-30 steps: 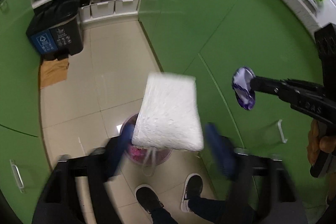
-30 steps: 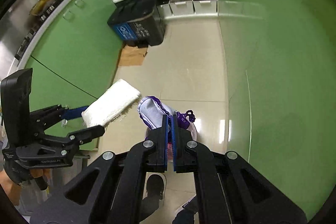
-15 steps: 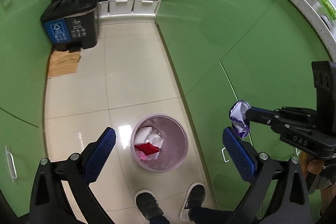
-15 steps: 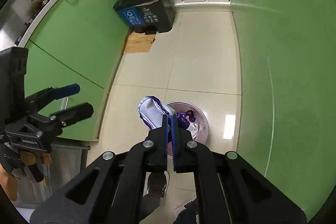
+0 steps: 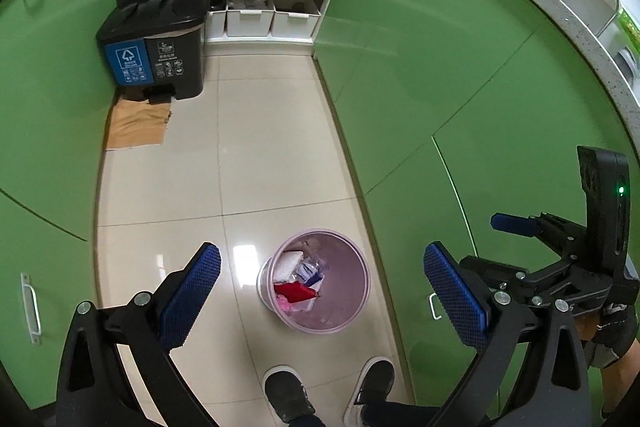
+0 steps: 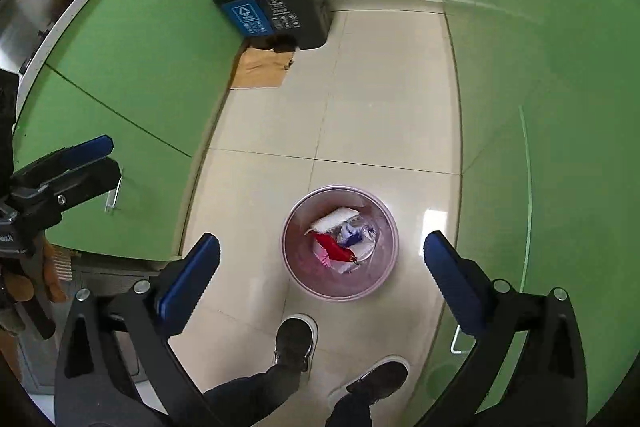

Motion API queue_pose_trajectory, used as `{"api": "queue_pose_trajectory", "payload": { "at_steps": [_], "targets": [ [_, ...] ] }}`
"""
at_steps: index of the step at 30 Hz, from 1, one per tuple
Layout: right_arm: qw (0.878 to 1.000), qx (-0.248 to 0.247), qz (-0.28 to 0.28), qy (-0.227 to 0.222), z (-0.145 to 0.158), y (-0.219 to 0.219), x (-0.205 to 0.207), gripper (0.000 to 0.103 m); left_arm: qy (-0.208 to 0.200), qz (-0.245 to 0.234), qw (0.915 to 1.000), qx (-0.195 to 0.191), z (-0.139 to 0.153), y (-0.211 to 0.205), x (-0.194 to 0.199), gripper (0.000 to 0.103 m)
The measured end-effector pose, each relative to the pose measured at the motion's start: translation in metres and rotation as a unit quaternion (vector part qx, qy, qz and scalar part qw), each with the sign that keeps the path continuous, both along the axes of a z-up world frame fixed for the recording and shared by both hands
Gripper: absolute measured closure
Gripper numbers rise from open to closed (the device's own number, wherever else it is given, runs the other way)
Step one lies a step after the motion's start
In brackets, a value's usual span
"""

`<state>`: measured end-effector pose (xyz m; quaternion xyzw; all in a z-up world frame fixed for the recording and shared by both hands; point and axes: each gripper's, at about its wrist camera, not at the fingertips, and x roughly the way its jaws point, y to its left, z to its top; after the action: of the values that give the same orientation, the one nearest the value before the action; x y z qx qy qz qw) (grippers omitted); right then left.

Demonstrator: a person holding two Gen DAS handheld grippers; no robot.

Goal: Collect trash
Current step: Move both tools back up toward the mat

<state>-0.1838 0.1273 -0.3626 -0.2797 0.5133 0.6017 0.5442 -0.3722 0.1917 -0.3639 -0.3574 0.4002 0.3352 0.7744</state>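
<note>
A pale pink wastebasket (image 5: 344, 325) (image 6: 340, 297) stands on the tiled floor below both grippers. In it lie a white foam pad (image 5: 288, 261) (image 6: 334, 219), a purple-and-white wrapper (image 5: 310, 273) (image 6: 352, 233) and a red wrapper (image 5: 294, 291) (image 6: 336, 247). My left gripper (image 5: 320, 255) hangs open above the basket with nothing between its blue pads. My right gripper (image 6: 322, 239) is also above the basket; its jaws are opening and hold nothing. Each gripper shows at the edge of the other's view: the right gripper (image 5: 520, 243) and the left gripper (image 6: 102, 161).
Green cabinet doors (image 5: 420, 99) line both sides of the narrow floor. A black two-part bin with a blue label (image 5: 156, 55) and flat cardboard (image 5: 136, 127) sit at the far end under shelves with pots. A person's shoes (image 5: 288, 395) stand just behind the basket.
The white pad left the left gripper and fell into the basket. The right gripper's jaws opened and the purple wrapper dropped in too. Both grippers now look more squarely down at the basket.
</note>
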Motion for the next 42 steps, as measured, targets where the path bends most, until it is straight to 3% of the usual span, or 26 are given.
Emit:
{"api": "queue_pose_trajectory", "payload": {
  "at_steps": [5, 18, 23, 27, 34, 42],
  "targets": [
    [1.000, 0.006, -0.013, 0.002, 0.045, -0.011, 0.009, 0.003, 0.002, -0.011, 0.9999, -0.002, 0.035, -0.007, 0.006, 0.006],
    [0.994, 0.047, -0.100, -0.012, 0.262, -0.081, 0.073, 0.003, -0.004, -0.078, 0.9966, 0.026, 0.236, -0.053, 0.053, 0.006],
    [0.984, 0.072, -0.159, -0.030, 0.318, -0.131, 0.119, 0.003, -0.021, -0.135, 0.9894, 0.048, 0.293, -0.079, 0.102, 0.006],
    [0.971, 0.082, -0.219, -0.050, 0.341, -0.185, 0.167, 0.003, -0.040, -0.181, 0.9806, 0.064, 0.316, -0.100, 0.147, 0.006],
    [0.951, 0.079, -0.293, -0.066, 0.344, -0.271, 0.238, 0.003, -0.061, -0.244, 0.9653, 0.071, 0.335, -0.143, 0.234, 0.006],
    [0.939, 0.066, -0.329, -0.076, 0.330, -0.309, 0.300, 0.003, -0.060, -0.304, 0.9485, 0.068, 0.335, -0.177, 0.315, 0.006]
  ]
}}
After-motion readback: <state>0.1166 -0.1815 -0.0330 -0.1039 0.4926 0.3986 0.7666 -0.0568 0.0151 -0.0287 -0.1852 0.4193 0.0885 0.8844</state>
